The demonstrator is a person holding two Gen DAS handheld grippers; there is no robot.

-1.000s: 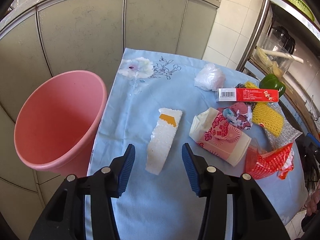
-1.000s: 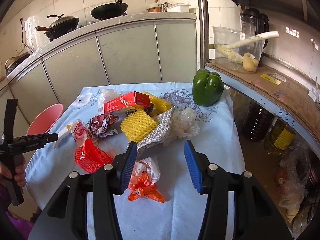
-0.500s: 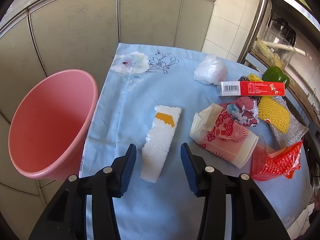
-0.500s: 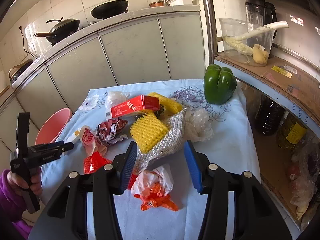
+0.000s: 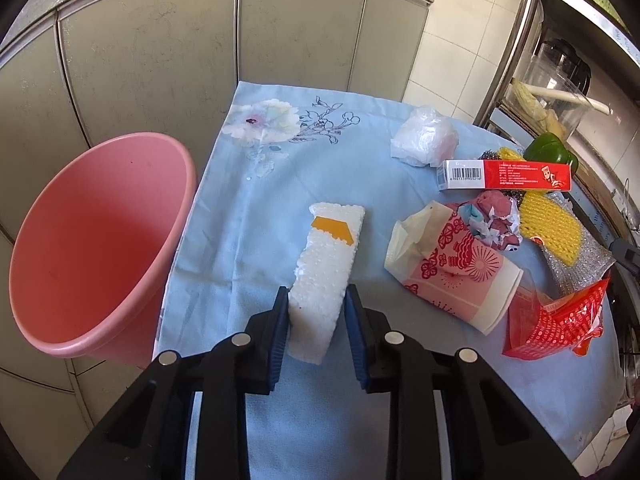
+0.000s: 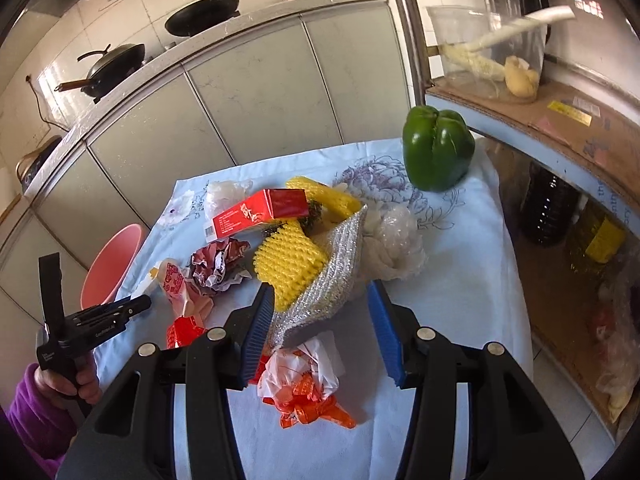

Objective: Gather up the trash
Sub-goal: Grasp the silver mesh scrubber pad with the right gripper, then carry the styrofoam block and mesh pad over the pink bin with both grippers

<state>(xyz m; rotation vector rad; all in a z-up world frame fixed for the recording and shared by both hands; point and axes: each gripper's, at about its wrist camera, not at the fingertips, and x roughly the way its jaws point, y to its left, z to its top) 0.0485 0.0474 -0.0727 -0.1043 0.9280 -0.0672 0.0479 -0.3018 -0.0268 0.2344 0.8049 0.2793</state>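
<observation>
A white foam block (image 5: pixel 326 268) with an orange sticker lies on the blue tablecloth (image 5: pixel 256 216). My left gripper (image 5: pixel 316 316) has closed on the block's near end, both pads touching its sides. A pink bucket (image 5: pixel 92 236) stands left of the table. My right gripper (image 6: pixel 320 320) is open above a silver bubble bag (image 6: pixel 324 284) and an orange and white wrapper (image 6: pixel 304 384). Other trash: a pink paper bag (image 5: pixel 448 268), a red box (image 5: pixel 504 175), a red wrapper (image 5: pixel 556 320), yellow foam netting (image 6: pixel 288 264), crumpled paper (image 6: pixel 218 268).
A green pepper (image 6: pixel 438 148) stands at the table's far right corner. A white plastic bag (image 5: pixel 424 140) lies at the back. Grey cabinets (image 5: pixel 200 52) stand behind, with pans (image 6: pixel 204 16) on top. A shelf (image 6: pixel 532 120) with a clear container is on the right, bottles (image 6: pixel 548 208) under it.
My left gripper moved forward and its jaws closed onto the foam block's near end. My right gripper moved forward over the silver bag, still open.
</observation>
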